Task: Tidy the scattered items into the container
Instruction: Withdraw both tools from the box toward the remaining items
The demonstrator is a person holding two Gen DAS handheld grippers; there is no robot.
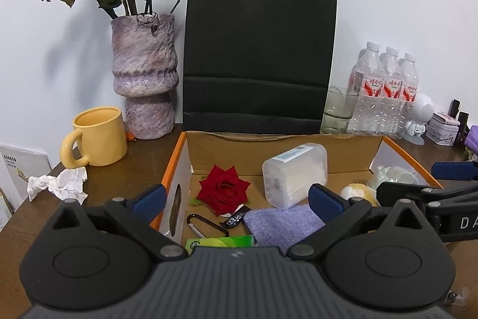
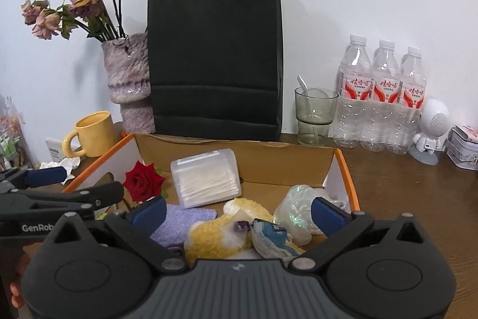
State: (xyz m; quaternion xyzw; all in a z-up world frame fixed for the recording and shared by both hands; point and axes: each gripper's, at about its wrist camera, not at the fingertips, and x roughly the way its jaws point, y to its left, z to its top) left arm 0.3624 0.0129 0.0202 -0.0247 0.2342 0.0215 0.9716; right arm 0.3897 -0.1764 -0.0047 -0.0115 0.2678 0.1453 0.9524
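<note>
Both grippers, left [image 1: 236, 199] and right [image 2: 237, 213], jaws apart, empty. Crumpled tissue [image 1: 58, 186] left of cardboard box [image 1: 173, 160]: light, soft; pinch any fold.

The cardboard box [image 1: 298, 145] is open on top, so entry from above is free. Its floor is crowded: a red rose [image 1: 224, 189] far left, a clear plastic case [image 1: 294, 174] at the far middle, a purple cloth [image 1: 282, 221] near, a yellow plush toy [image 2: 221, 232] and a crinkled bag [image 2: 298, 210] to the right. A black paper bag [image 1: 260, 50] walls off the far side. A vase [image 1: 145, 73] and yellow mug [image 1: 97, 136] crowd the left; bottles [image 2: 382, 97] and a glass [image 2: 313, 115] stand far right. The counter [image 2: 418, 199] right of the box lies bare.
</note>
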